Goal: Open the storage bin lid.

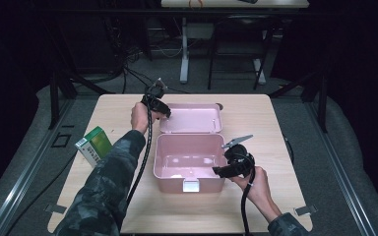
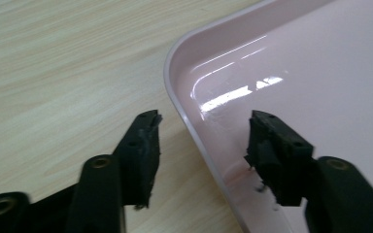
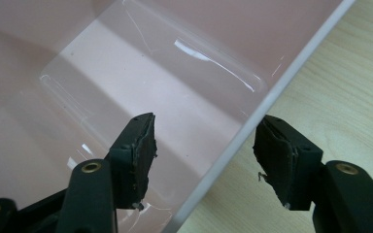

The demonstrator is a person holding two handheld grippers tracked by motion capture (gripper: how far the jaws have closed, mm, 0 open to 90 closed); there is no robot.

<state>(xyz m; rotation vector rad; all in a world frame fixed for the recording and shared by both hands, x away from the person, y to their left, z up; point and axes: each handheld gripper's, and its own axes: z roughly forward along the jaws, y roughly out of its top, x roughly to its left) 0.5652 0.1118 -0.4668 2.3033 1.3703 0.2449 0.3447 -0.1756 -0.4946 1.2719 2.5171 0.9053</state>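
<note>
A pink plastic box (image 1: 189, 162) sat open near the middle of a light wooden table (image 1: 256, 113), its lid (image 1: 192, 119) folded back flat on the far side. A white latch tab (image 1: 191, 185) hung on the front wall of the box. The interior appeared empty apart from moulded shapes on the floor of the box.

The left gripper (image 1: 161, 109) was held at the far left corner of the lid, gripped by the person's left hand (image 1: 139, 118), with a camouflage-patterned sleeve (image 1: 106, 191) reaching in from the bottom edge. In the left gripper view the jaws stood wide apart and straddled the rim of the lid (image 2: 291, 92): one jaw lay over the table (image 2: 53, 73), the other over the glossy inner face of the lid. Neither jaw pressed the rim.

The right gripper (image 1: 221, 170) was held at the right wall of the box, near its front corner, in the person's right hand (image 1: 258, 184). In the right gripper view the jaws were likewise wide apart, set either side of the box wall (image 3: 243, 141) (one inside the cavity, one outside over the table), with clear gaps on both sides.

A green and white carton (image 1: 93, 144) lay on the left part of the table, well apart from the box. A black cable (image 1: 144, 157) trailed from the left gripper along the sleeve.
</note>
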